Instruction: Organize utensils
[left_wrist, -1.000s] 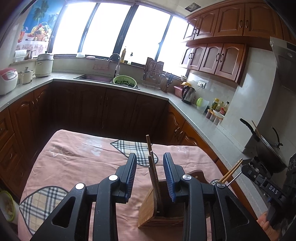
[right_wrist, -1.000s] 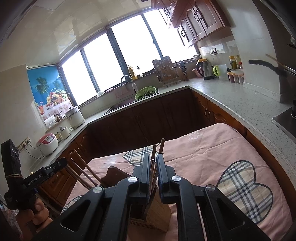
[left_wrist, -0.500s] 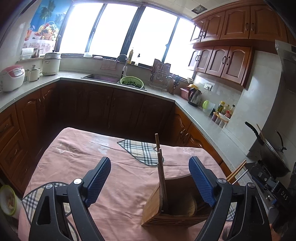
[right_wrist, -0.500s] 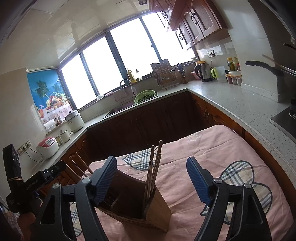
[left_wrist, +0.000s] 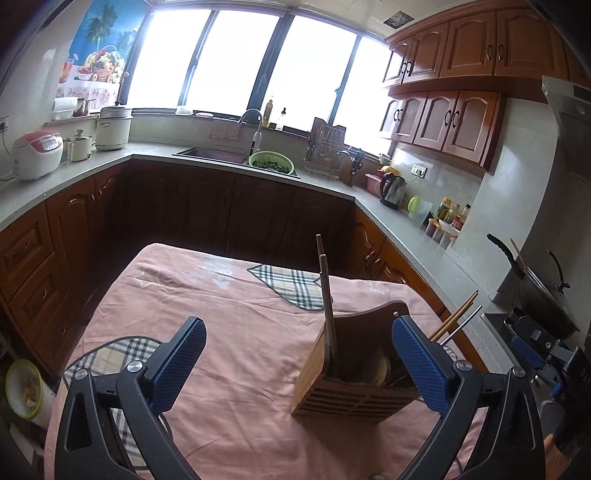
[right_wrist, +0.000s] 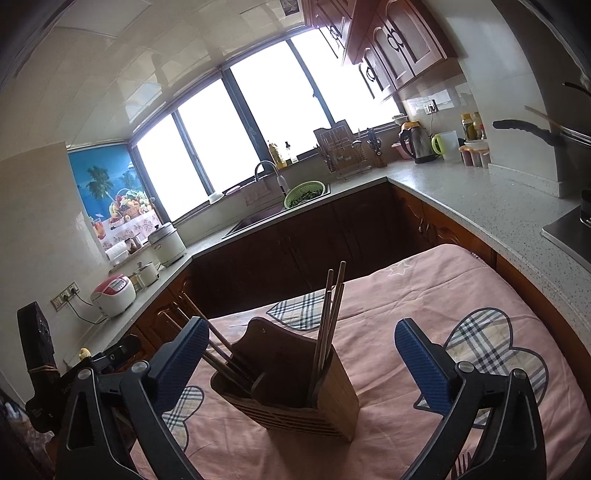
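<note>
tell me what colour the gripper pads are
Blue, with a fine ribbed texture, on black fingers; clearest on the pads in the left wrist view.

kitchen surroundings, non-task items only.
pink tablecloth (left_wrist: 236, 354) with plaid heart patches; green colander (left_wrist: 271, 163) beside the sink faucet (left_wrist: 255, 127); red-and-white rice cooker (left_wrist: 37, 153) on the left counter; steel kettle (right_wrist: 417, 142) near the wall socket; wooden wall cabinets (left_wrist: 447, 118) above.

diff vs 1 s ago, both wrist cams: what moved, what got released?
Both tongs let go. The left tongs, earlier closed around the chopsticks standing in the wooden holder, are opening wide with nothing pressed between the pads. The right tongs released their chopstick bundle likewise, and both have backed off slightly. Unchanged: the holder sits on the pink cloth, chopsticks upright inside.
</note>
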